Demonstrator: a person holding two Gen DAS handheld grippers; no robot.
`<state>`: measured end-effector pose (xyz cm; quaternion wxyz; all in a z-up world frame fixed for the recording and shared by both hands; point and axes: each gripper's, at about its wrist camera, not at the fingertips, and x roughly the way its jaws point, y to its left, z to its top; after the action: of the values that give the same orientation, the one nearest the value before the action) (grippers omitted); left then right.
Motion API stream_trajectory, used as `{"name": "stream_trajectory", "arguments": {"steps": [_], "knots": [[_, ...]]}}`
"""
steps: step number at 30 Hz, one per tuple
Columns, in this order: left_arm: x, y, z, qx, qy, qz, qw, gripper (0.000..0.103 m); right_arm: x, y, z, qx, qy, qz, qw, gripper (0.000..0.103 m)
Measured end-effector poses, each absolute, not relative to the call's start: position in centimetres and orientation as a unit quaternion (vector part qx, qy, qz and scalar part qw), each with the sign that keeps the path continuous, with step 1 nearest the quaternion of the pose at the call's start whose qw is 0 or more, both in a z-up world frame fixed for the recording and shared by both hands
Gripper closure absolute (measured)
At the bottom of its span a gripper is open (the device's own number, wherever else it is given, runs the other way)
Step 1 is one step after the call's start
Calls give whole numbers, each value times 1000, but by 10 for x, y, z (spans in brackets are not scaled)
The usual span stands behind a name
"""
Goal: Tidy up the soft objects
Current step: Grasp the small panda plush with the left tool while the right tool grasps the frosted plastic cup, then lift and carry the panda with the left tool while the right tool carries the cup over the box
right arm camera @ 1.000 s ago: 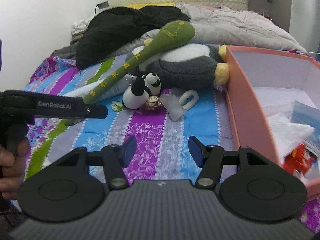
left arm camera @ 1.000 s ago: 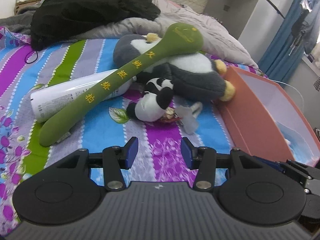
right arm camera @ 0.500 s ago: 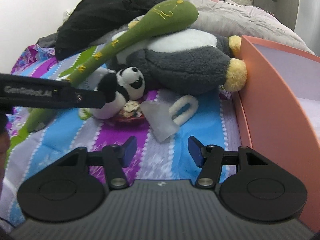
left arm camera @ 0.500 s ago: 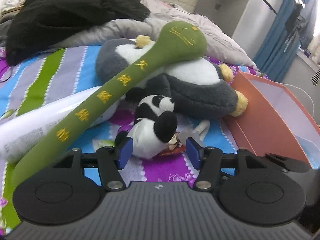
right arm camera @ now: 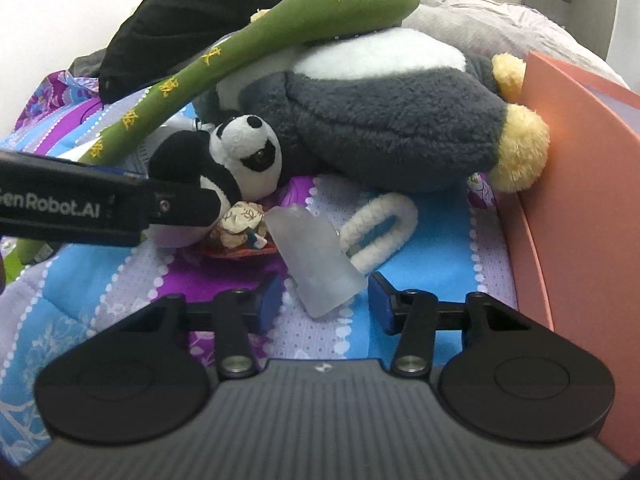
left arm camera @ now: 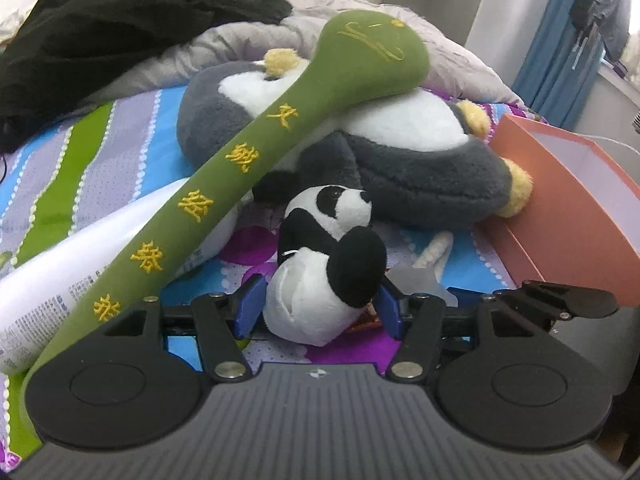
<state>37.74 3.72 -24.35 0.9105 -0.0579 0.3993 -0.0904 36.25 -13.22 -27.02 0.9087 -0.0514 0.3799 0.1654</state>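
Right now my left gripper (left arm camera: 316, 310) is open, with a blue finger on each side of the little panda toy (left arm camera: 326, 272). The fingers sit just beside its white body, and I cannot tell if they touch it. My right gripper (right arm camera: 326, 300) is open too, with the clear soft pouch (right arm camera: 316, 260) lying between its fingers on the bed (right arm camera: 424, 248).

Only my left view shows the white bottle (left arm camera: 80, 264) on the left, tucked under the long green plush (left arm camera: 248, 168). Only my right view shows the left gripper from the side, next to the panda toy (right arm camera: 224, 160), and the white rope loop (right arm camera: 378, 228) just beside the pouch.

The panda lies with its head toward the far side and its round bottom near me. The green plush runs from near left up to far right, its fat end resting on the big gray penguin (left arm camera: 400, 160). The penguin's yellow foot (right arm camera: 518, 148) touches the orange box (right arm camera: 580, 184) on the right.
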Motion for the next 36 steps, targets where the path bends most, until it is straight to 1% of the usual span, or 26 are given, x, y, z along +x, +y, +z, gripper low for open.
{"name": "stream_trajectory", "arguments": {"steps": [1, 2, 4, 7, 14, 22, 32, 36], "knots": [[377, 38, -243, -61, 397, -91, 911, 45, 363, -132, -269, -52, 380, 164, 909, 62], [376, 38, -242, -60, 394, -90, 913, 48, 363, -133, -268, -51, 380, 164, 909, 62], [374, 38, -238, -57, 393, -88, 914, 52, 361, -134, -266, -55, 380, 163, 909, 64], [367, 39, -232, -61, 387, -87, 916, 55, 356, -134, -261, -58, 377, 162, 910, 65], [341, 43, -216, -70, 379, -69, 920, 55, 333, -137, -243, -55, 370, 164, 913, 65], [293, 46, -200, -97, 372, -47, 922, 55, 294, -144, -226, -44, 368, 166, 914, 65], [240, 46, -195, -132, 390, -33, 911, 55, 245, -154, -219, -22, 387, 168, 906, 65], [221, 40, -192, -130, 395, -31, 909, 55, 228, -161, -217, -15, 395, 167, 903, 65]]}}
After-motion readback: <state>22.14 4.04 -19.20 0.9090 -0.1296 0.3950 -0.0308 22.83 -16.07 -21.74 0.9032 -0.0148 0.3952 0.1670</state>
